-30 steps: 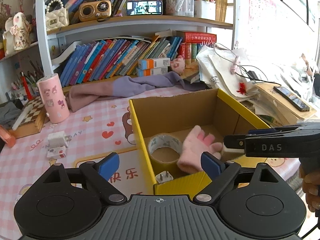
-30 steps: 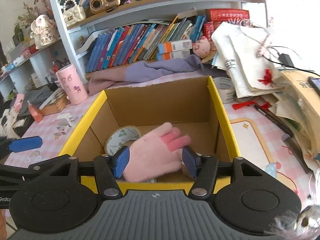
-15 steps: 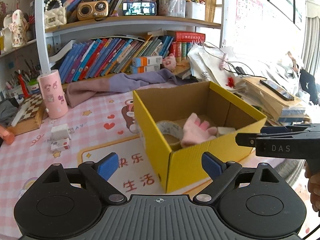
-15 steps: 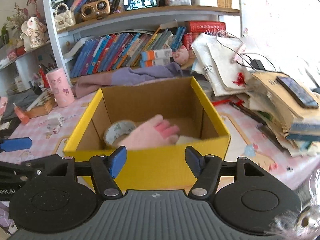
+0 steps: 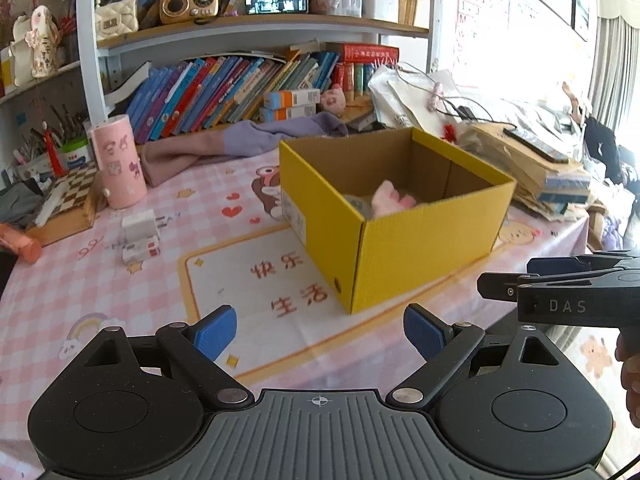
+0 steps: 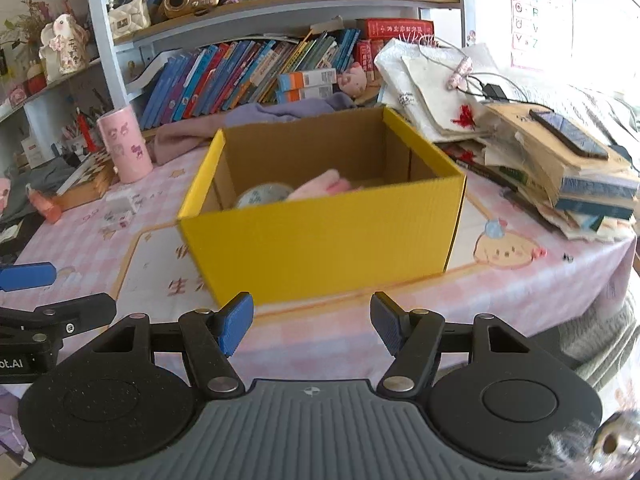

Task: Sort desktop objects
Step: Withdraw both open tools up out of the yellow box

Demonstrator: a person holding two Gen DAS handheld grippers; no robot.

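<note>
Step in hand, as judged: a deposit into the box (image 6: 320,236) is complete and both grippers stand back from it at the near edge of the table (image 5: 168,280).

Left gripper (image 5: 318,330): jaws spread wide, nothing between them. Right gripper (image 6: 312,320): jaws about half open and empty; they opened further within the last second, with nothing between them now.

Glove (image 6: 324,186): pink, soft, lying inside the box with its fingertips just showing above the near wall. It rests against a tape roll (image 6: 264,194), also inside. In the left view the glove (image 5: 390,200) shows only as a blurred pink patch.

Box: yellow outside, plain cardboard inside, open-topped, upright on the pink checked cloth.

Next move, as judged: choose another loose item. The white blocks (image 5: 140,236) lie well apart from the box on its left, nearer the left gripper. They would call for a level reach across the cloth and a narrow grip. Their exact nature cannot be told.
</note>
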